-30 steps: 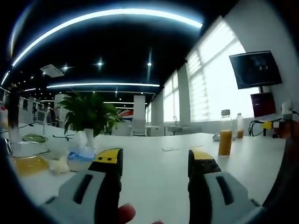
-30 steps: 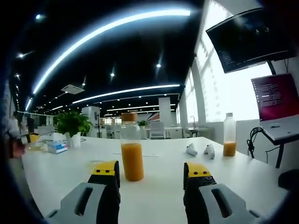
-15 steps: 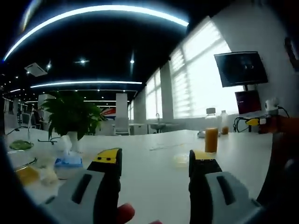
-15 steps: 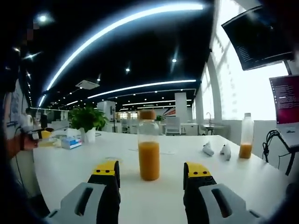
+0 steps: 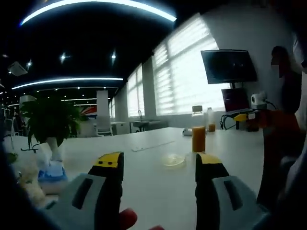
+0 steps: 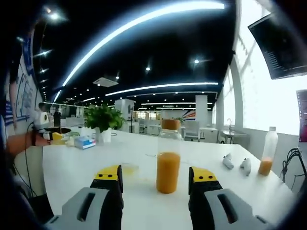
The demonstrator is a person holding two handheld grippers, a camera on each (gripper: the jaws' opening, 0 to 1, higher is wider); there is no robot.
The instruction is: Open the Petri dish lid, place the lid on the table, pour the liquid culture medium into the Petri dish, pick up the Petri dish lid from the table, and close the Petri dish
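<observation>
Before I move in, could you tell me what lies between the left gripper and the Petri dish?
In the left gripper view, only bare white table separates the open left gripper from the Petri dish; the orange bottle stands just beyond.

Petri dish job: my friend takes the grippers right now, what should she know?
Left gripper: open, holding nothing, aimed at the Petri dish on the white table.
Right gripper: open, holding nothing, with the bottle of orange liquid upright just ahead.
Dish sits beside the bottle.
Done: nothing visible yet.
Left: lift lid, set it down, pour, close the dish.
</observation>
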